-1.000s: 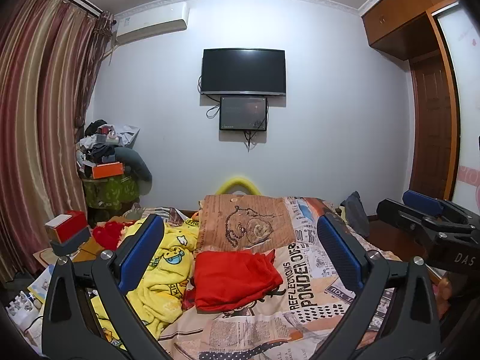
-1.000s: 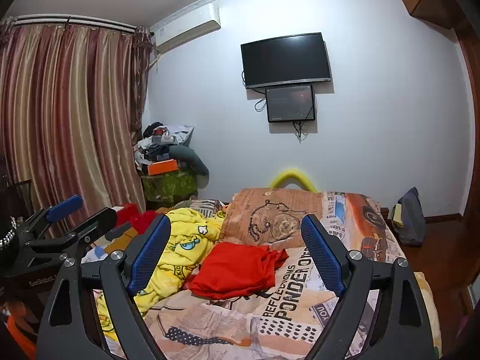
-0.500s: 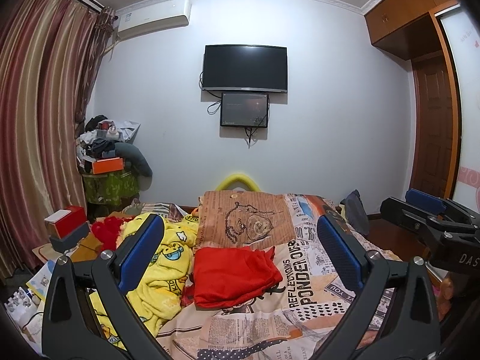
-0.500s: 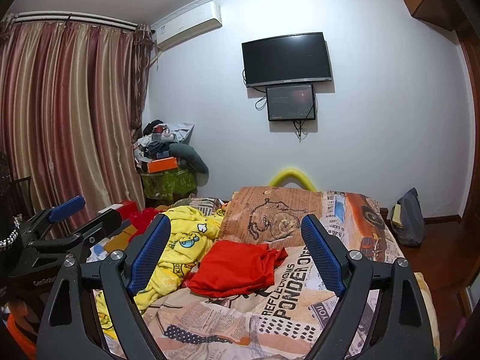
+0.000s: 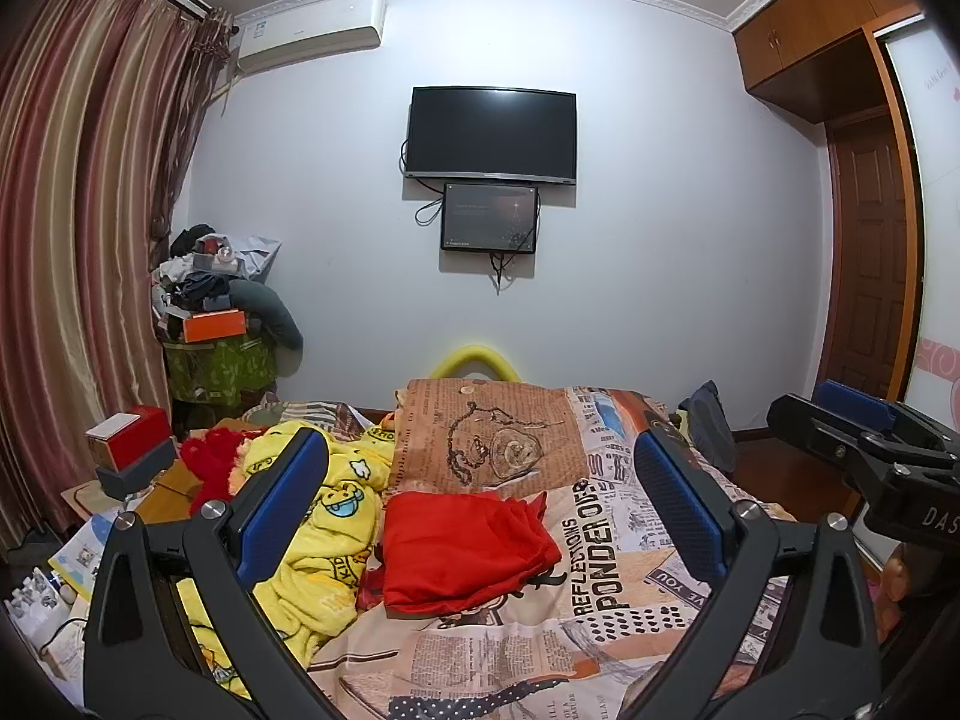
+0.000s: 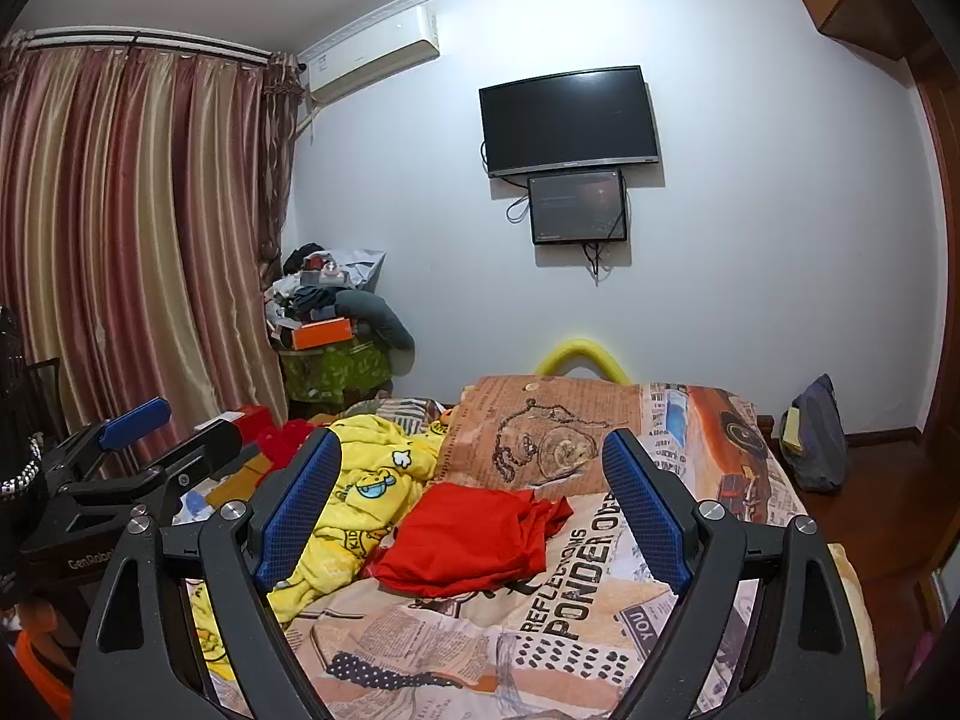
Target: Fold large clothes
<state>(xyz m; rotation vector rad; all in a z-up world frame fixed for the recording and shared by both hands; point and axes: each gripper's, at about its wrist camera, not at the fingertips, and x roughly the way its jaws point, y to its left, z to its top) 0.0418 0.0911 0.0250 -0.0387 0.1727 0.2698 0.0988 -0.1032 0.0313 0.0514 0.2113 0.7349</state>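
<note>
Both the left gripper and right gripper hung spread wide, empty, short of the red garment on the newspaper-print bedspread.

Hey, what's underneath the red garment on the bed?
The red garment lies on the newspaper-print bedspread, its left edge against the yellow cartoon blanket. Whatever lies directly beneath it is covered.

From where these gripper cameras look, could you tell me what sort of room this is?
Most likely a home bedroom: a bed with a printed cover and clothes on it, a wall-mounted television, and long curtains at one side.
</note>
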